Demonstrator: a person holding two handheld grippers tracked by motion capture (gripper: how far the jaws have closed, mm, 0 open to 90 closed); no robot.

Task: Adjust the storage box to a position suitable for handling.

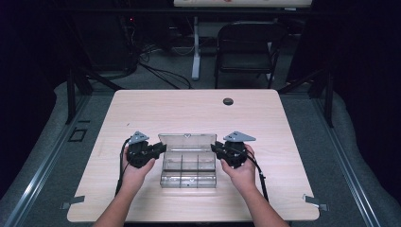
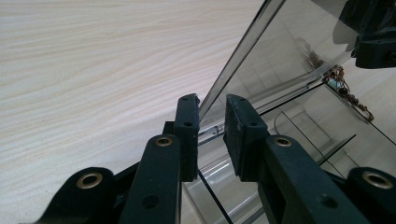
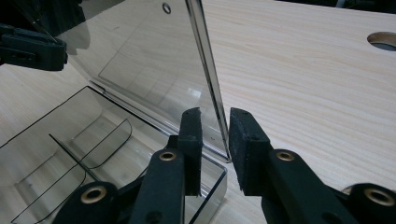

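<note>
Around the lid's (image 1: 187,140) side edges, both grippers' jaws stand apart.

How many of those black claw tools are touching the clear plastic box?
2. The left gripper sits at the left edge of the clear box's raised lid; the right gripper at its right edge.

The table (image 1: 189,106) was a pale wood-grain top with rounded corners, its bare surface stretching away beyond the jaws and to either side of them. A dark round hole (image 1: 228,101) sat in the top near the far edge, ahead of the jaws. Past that edge stood a black folding chair (image 1: 246,49) and a white table leg (image 1: 196,47), with dark cables (image 1: 156,71) trailing over the grey floor (image 1: 85,156). The room around lay in deep shadow, and light fell mainly on the tabletop.
</note>
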